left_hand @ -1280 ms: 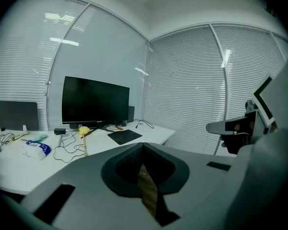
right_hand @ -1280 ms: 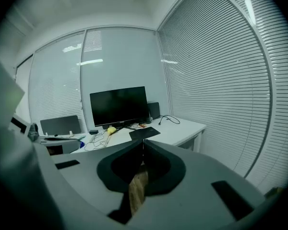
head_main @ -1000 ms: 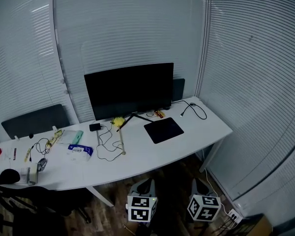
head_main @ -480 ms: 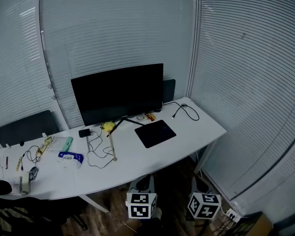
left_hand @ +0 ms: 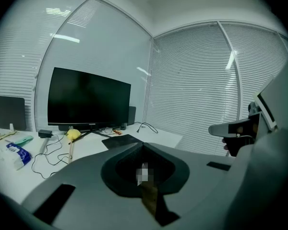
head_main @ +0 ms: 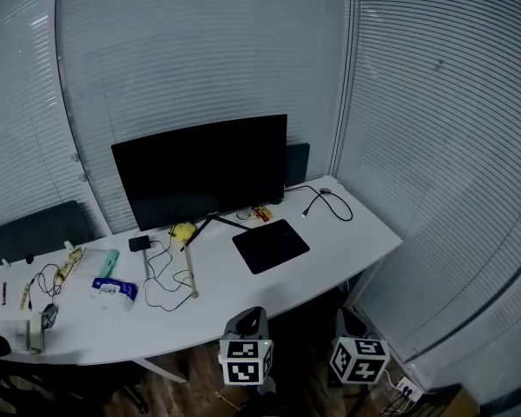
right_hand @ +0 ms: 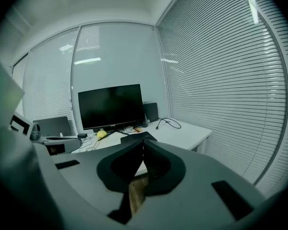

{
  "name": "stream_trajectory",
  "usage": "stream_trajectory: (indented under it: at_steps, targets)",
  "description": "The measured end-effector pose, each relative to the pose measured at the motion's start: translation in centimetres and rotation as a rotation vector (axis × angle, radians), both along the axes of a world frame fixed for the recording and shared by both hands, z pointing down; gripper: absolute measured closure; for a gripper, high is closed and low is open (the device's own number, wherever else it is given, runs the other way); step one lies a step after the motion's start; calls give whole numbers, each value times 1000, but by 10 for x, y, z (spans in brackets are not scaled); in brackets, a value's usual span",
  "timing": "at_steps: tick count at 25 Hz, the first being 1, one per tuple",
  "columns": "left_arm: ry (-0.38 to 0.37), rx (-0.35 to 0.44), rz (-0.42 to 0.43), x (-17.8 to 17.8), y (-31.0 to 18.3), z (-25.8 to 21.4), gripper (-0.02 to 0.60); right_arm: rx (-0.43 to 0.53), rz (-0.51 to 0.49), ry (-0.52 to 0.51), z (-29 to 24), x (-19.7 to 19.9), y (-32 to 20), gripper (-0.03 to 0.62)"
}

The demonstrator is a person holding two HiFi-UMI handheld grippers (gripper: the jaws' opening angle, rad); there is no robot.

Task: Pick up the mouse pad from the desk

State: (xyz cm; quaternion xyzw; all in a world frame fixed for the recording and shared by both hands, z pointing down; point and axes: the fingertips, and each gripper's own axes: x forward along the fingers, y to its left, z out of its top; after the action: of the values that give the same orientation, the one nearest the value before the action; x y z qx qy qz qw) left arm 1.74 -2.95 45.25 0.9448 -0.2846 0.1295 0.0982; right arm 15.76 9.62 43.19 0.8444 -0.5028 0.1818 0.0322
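Note:
The black mouse pad point(head_main: 271, 245) lies flat on the white desk point(head_main: 356, 233), just right of the monitor's foot. It also shows in the left gripper view as a dark mouse pad point(left_hand: 126, 140) beyond the jaw tips, and in the right gripper view the mouse pad point(right_hand: 137, 137) peeks over the tips. My left gripper point(head_main: 248, 313) and right gripper point(head_main: 348, 313) hang side by side short of the desk's front edge, apart from the pad. Both are shut with nothing between the jaws, as the left gripper point(left_hand: 143, 145) and right gripper point(right_hand: 143, 141) show in their own views.
A black monitor point(head_main: 200, 170) stands behind the pad. Loose cables point(head_main: 161, 272), a yellow object point(head_main: 184, 231) and a tissue pack point(head_main: 115, 289) lie to its left; a black cable point(head_main: 330, 202) coils at the back right. Blinds point(head_main: 434, 146) close off the right side.
The desk has slid left in the head view as both grippers travelled level alongside it. The pad has not moved on the desk. Both jaws stayed shut.

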Motion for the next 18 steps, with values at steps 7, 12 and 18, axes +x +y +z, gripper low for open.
stream_trajectory:
  at_steps: [7,12,18]
  targets:
    - [-1,-28,4,40,-31,8,566,-12,27,-26,3,42,-19,561]
    - [8,-27,38,83,-46,2,566,-13,47,-10,-6,79,-34,561]
    - [-4,-34,62,119,-69,4,566,-14,40,5,-10,110,-60,560]
